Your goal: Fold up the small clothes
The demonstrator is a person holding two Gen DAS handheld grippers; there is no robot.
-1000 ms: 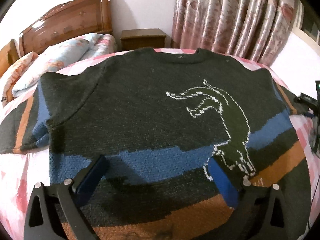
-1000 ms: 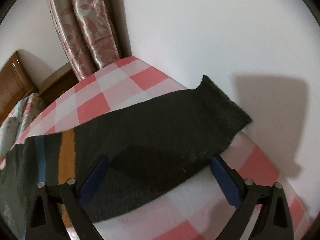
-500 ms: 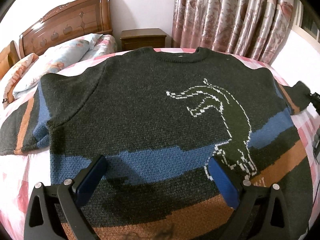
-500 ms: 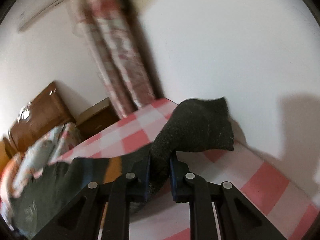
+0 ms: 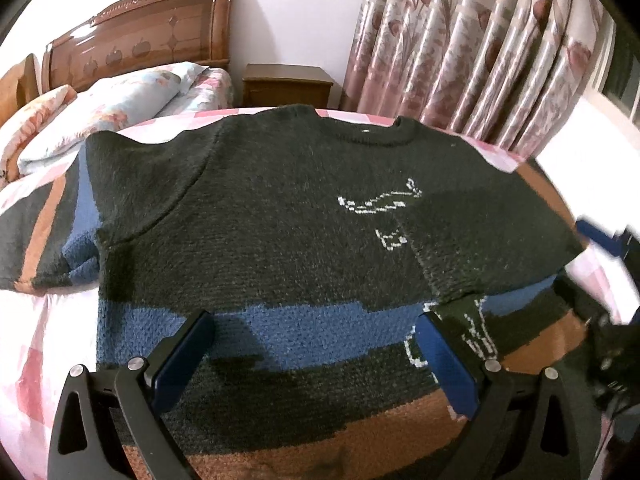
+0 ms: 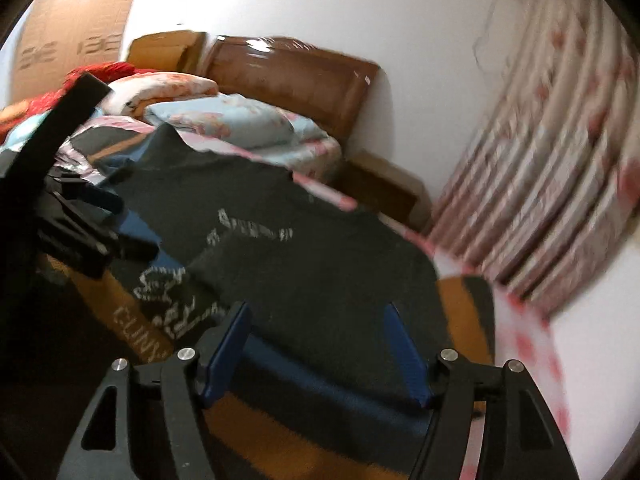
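Sweater (image 5: 272,224) is laid flat, front up, on the checked bed cover (image 5: 36,320), collar toward the curtain (image 5: 472,48) and nightstand (image 5: 286,84). Body is dark knit, with a blue band and an orange band across the lower part. A white outlined figure is knitted on the chest.

Right sleeve (image 5: 488,240) is folded inward over the chest, so the figure is partly covered; only its upper lines and lower legs are seen. Left sleeve (image 5: 44,232) is spread out sideways on the cover, toward the pillows (image 5: 100,120).

Left gripper (image 5: 316,360) is held over the hem area, jaws spread wide, nothing between the blue pads. Contact with the knit cannot be told.

Right gripper (image 6: 320,344) is seen in its own view above the folded sleeve, jaws apart, nothing clamped. That view is motion-blurred, so fine detail is lost. In the left view it is seen only as a blurred dark shape at the right edge.

Headboard (image 5: 136,36) is seen behind the pillows. A cardboard sheet (image 6: 68,36) is leaned on the wall in the right view.
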